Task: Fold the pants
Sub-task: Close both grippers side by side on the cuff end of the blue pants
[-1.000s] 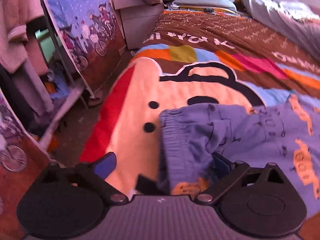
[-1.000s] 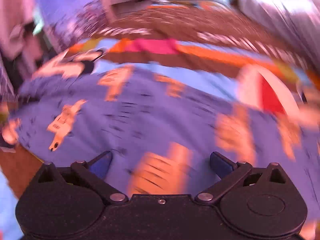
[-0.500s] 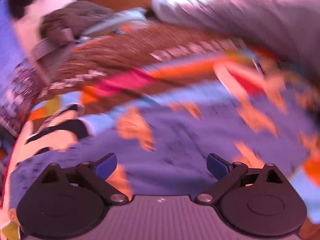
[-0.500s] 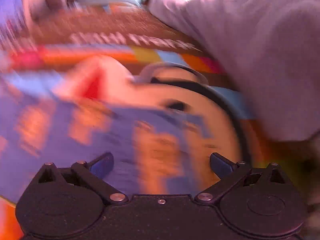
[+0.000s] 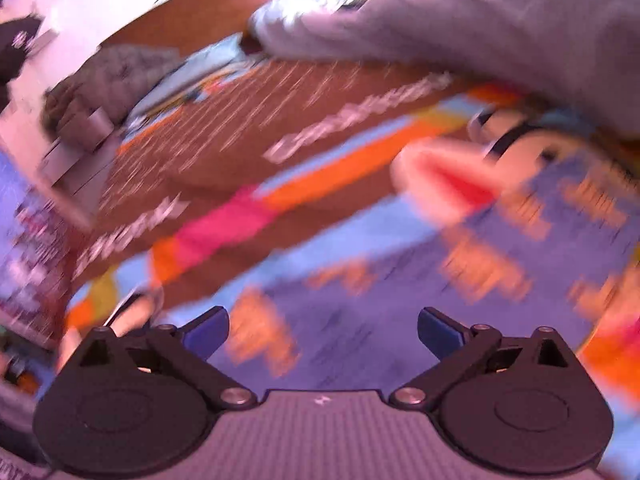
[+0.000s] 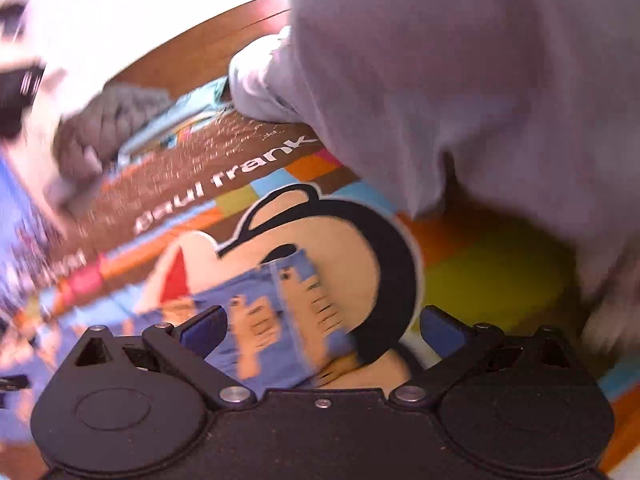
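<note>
Blue patterned pants (image 6: 280, 320): spread on cartoon bedspread (image 6: 500, 280). Left gripper (image 5: 323, 330), right gripper (image 6: 320, 330): both spread wide, empty. Step judged: reaching for hem; grasp required next.

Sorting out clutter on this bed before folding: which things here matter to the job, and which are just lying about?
Part of the job:
pants
left gripper
right gripper
bedspread, the folding surface

Just lying about:
grey duvet
quilted grey bundle
</note>
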Available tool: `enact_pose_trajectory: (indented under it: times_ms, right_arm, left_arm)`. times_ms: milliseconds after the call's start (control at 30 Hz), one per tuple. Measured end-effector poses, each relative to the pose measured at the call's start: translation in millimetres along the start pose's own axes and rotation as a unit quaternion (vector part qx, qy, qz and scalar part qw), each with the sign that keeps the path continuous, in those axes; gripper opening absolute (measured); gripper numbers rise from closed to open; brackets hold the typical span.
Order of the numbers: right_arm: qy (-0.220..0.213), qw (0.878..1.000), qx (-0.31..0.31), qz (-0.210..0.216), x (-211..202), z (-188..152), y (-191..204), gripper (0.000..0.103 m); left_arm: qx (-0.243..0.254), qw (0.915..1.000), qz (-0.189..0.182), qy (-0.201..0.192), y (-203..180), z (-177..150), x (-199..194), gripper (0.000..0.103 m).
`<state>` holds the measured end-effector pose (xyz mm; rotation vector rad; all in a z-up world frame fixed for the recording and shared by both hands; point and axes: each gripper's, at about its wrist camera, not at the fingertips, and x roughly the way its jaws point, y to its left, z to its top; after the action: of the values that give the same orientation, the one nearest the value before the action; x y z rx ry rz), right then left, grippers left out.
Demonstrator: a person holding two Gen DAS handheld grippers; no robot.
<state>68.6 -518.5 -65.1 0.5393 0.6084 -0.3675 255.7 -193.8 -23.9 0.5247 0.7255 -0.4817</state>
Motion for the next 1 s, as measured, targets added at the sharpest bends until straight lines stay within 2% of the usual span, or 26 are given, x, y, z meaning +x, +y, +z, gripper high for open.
enact_pose_trajectory:
  times_ms: [100,133,200,267,367,467,600,667,733,800,900,1000]
  right_arm:
    - [0.016,0.998,0.049,0.032,5,-13,4,0.102]
    - [0.021,0.998,0.055,0.026,9,-16,7,0.102]
    - [0.035,0.997,0.064,0.009,18,-20,11,0.093]
    - [0.040,0.997,0.072,0.012,23,-22,11,0.093]
    - [0.038,0.994,0.097,0.012,31,-22,9,0.090]
    - [0.038,0.991,0.121,0.029,31,-25,4,0.088]
    - [0.045,0.990,0.128,0.033,32,-26,1,0.086]
    - [0.051,0.990,0.124,0.033,34,-25,3,0.086]
    - [0.056,0.990,0.126,0.036,37,-24,1,0.086]
    - [0.060,0.988,0.137,0.040,40,-22,-2,0.086]
    - [0.061,0.986,0.149,0.043,42,-21,-5,0.086]
    - [0.054,0.983,0.169,0.038,44,-22,-6,0.086]
  left_arm:
    - [0.004,0.9987,-0.049,-0.012,-41,44,17,0.103]
    - [0.005,0.9980,-0.062,-0.013,-55,56,24,0.103]
    - [0.011,0.9959,-0.088,-0.018,-85,82,39,0.103]
    - [0.023,0.9930,-0.115,-0.012,-119,106,56,0.102]
    - [0.054,0.9891,-0.137,-0.002,-165,130,82,0.102]
    - [0.096,0.9847,-0.145,0.011,-204,134,104,0.102]
    - [0.151,0.9799,-0.123,0.045,-235,125,130,0.102]
    - [0.157,0.9789,-0.117,0.060,-240,118,140,0.103]
    - [0.127,0.9808,-0.129,0.072,-233,118,145,0.103]
    - [0.071,0.9806,-0.149,0.106,-220,122,150,0.099]
    - [-0.012,0.9694,-0.190,0.155,-198,131,156,0.097]
    - [-0.073,0.9599,-0.208,0.173,-184,142,153,0.097]
